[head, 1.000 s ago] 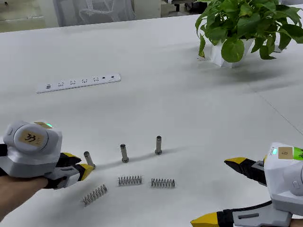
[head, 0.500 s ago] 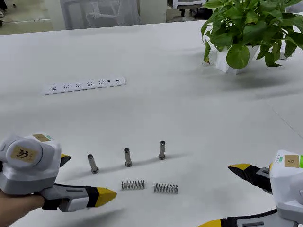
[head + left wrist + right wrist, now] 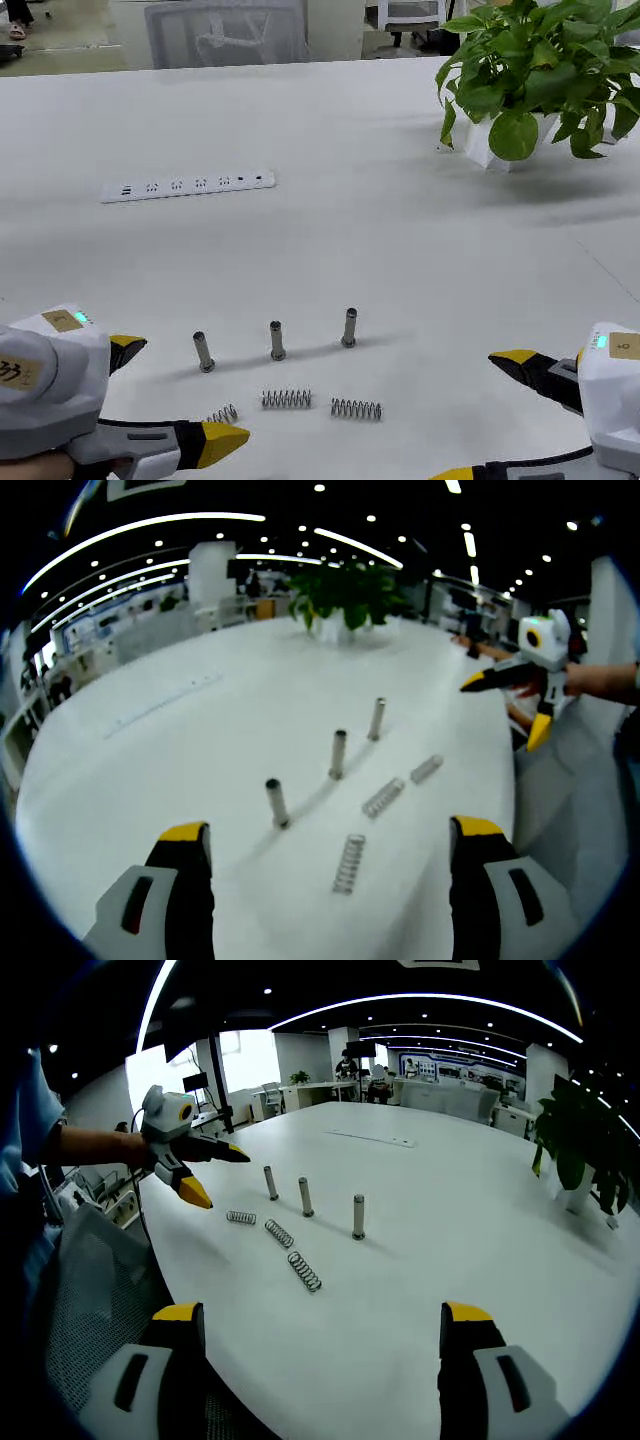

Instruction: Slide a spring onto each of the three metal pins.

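Three upright metal pins [image 3: 203, 351] [image 3: 276, 340] [image 3: 349, 327] stand in a row on the white table. In front of them lie three springs [image 3: 222, 413] [image 3: 286, 399] [image 3: 356, 408]; the left one is partly hidden behind a jaw. My left gripper [image 3: 180, 395] is open, left of the pins, with nothing between its jaws. At the lower right my right gripper [image 3: 483, 417] is open and empty, well apart from the springs. The left gripper view shows the nearest spring [image 3: 348, 863] lying ahead between the jaws, and the nearest pin [image 3: 277, 802].
A white power strip [image 3: 188, 185] lies farther back on the table. A potted plant [image 3: 530, 70] stands at the far right, and a chair [image 3: 225, 35] stands behind the table. The table's near edge runs close to both grippers.
My left gripper has drawn back from the left pin toward the near edge, and its jaws stand wider apart. The view has tilted down a little. The right gripper has barely moved.
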Available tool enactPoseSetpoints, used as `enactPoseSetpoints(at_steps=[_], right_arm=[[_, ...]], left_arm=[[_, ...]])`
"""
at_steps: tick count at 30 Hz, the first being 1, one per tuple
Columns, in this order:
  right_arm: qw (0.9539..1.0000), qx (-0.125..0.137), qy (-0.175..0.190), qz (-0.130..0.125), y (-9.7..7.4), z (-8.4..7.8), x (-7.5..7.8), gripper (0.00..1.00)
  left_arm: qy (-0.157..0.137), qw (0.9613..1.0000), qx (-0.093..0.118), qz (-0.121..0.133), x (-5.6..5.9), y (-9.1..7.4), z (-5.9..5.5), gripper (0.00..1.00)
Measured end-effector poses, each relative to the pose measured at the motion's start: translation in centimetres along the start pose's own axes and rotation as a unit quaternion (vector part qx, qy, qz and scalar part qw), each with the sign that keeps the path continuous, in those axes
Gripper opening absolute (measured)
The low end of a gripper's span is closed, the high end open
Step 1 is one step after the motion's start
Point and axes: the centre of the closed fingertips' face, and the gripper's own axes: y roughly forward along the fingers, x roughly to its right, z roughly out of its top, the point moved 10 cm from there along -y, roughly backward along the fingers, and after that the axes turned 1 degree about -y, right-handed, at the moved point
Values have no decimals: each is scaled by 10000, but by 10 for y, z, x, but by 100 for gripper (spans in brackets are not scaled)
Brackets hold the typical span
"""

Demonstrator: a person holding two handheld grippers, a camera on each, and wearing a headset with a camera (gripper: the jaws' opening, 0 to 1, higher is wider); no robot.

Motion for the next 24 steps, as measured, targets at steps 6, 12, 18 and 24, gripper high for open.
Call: enactPoseSetpoints(at_steps=[6, 12, 18, 24], right_arm=[[10000, -19, -70, 9, 2, 3, 2, 99], [9999, -16, -101, 8, 3, 4, 3, 99], [10000, 1, -98, -16, 2, 4, 5, 99], [10000, -9, -66, -25, 1, 1, 3, 99]], left_arm=[[-72, 9999, 152, 15, 4, -5, -6, 100], [-139, 9998, 104, 6, 7, -5, -18, 100], [-239, 9997, 7, 15, 8, -4, -29, 100], [-290, 9996, -72, -2, 5, 0, -39, 87]])
